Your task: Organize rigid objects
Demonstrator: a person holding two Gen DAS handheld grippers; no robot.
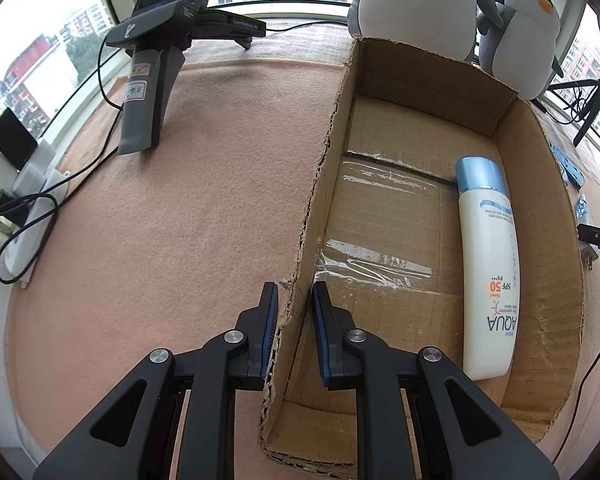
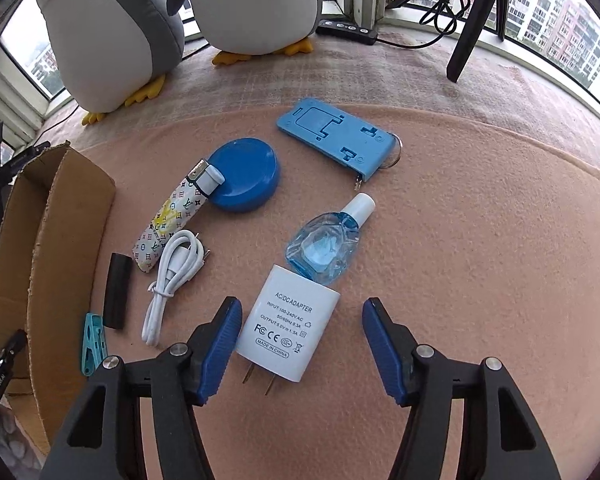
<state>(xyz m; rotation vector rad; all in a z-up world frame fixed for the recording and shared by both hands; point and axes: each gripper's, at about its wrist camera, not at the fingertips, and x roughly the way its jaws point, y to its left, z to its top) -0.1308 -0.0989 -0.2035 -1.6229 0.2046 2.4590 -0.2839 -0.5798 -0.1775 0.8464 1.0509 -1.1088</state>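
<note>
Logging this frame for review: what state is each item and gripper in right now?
Left gripper: shut on the box wall.
Right gripper: open, astride the adapter, not pressing it.
Box: open-topped, holding only the sunscreen.
Sunscreen: lying flat, capped.
Adapter: flat, unplugged, prongs toward the camera.
Dropper bottle: lying down, capped, touching the adapter.
Cable: coiled, tied.
Phone stand: folded flat.

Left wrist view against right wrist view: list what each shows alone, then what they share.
Left wrist only: the left hand-held gripper shut on the cardboard box wall, and a sunscreen bottle lying inside.

Right wrist only: the right hand-held gripper open around a white adapter, with a blue eye-drop bottle, white cable, blue round lid and patterned lighter nearby.

Both: the box, the pink cloth and the plush penguins.
</note>
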